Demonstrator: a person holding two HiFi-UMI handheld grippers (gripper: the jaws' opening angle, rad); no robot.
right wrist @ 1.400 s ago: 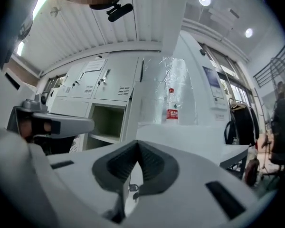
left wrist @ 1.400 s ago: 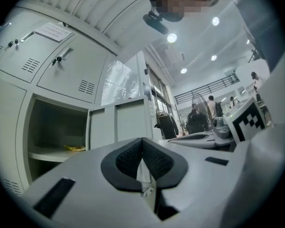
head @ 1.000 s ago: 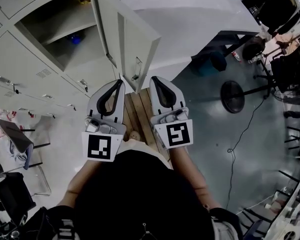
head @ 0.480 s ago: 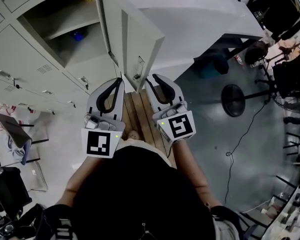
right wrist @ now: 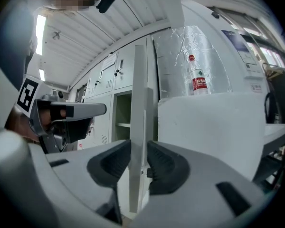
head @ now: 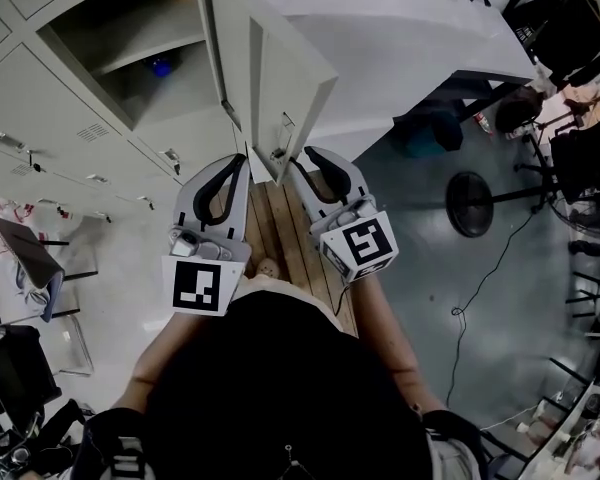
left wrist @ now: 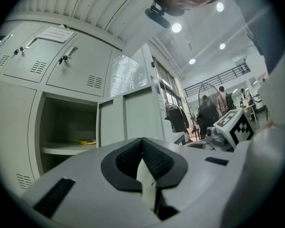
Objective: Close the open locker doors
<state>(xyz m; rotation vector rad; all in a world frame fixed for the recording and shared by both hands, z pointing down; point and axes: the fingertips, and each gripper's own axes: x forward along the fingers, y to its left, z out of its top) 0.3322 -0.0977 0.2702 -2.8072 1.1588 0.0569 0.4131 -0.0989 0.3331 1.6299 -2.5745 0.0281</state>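
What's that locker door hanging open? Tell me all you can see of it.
The open locker door is a pale grey, metal-looking panel with a small latch near its free edge. It stands upright, swung out wide from its compartment. Its free edge sits between the right gripper's jaws, which have just been opening; whether the pads touch it is unclear.

Smooth grey floor (head: 430, 298), black cable (head: 488, 260) trailing across it. Wood plank strip (head: 275, 230) underfoot. White counter (head: 410, 38) at right, red-label bottle (right wrist: 197, 80) upright on top. Black round disc on stand (head: 468, 200) near counter. Ribbed ceiling (left wrist: 95, 4), round downlights (left wrist: 176, 27) lit. Tall windows (left wrist: 164, 77) beyond.
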